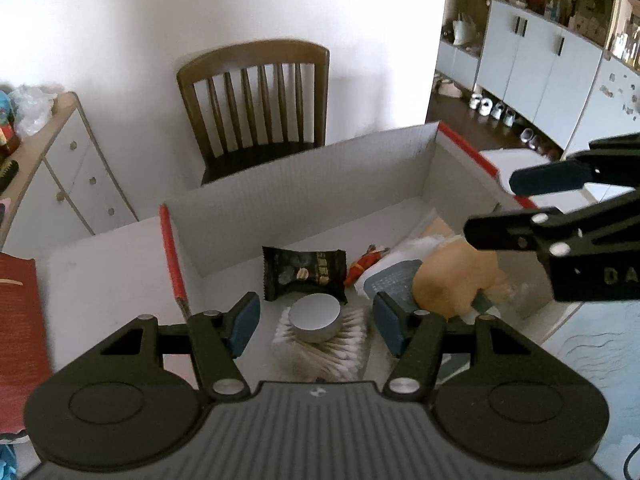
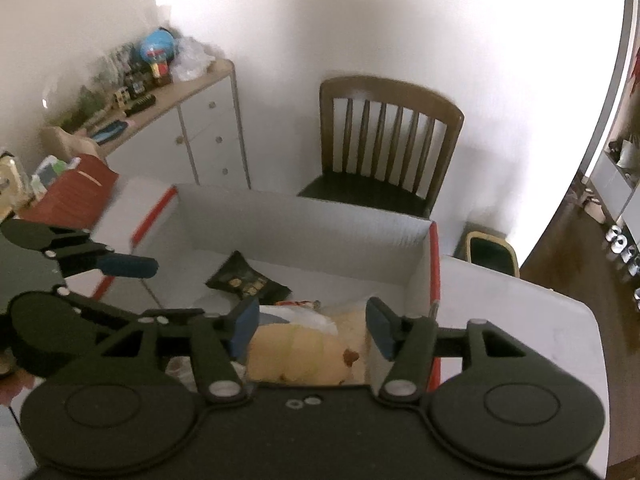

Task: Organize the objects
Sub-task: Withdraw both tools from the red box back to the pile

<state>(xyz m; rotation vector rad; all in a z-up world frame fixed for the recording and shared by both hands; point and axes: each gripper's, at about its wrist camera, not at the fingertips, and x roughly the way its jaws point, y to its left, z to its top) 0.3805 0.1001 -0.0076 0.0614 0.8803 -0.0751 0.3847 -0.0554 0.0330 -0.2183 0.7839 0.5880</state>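
Both the left gripper (image 1: pixel 314 322) and right gripper (image 2: pixel 312 326) hover half-open and empty over the white cardboard box (image 1: pixel 320 176), whose floor holds a round tin (image 1: pixel 316 316) on cotton swabs (image 1: pixel 320 354) and a plush toy (image 2: pixel 304 354).

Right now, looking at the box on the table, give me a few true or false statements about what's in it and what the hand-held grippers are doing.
1. The round metal tin rests on the cotton swabs inside the cardboard box. True.
2. The left hand-held gripper is clamped on the tin. False: its jaws stand open, apart from the tin.
3. A yellow plush toy lies in the box below the right hand-held gripper. True.
4. The black snack packet lies on the wooden chair. False: it is in the box.
5. The right hand-held gripper holds the plush toy. False: its jaws are open and empty.
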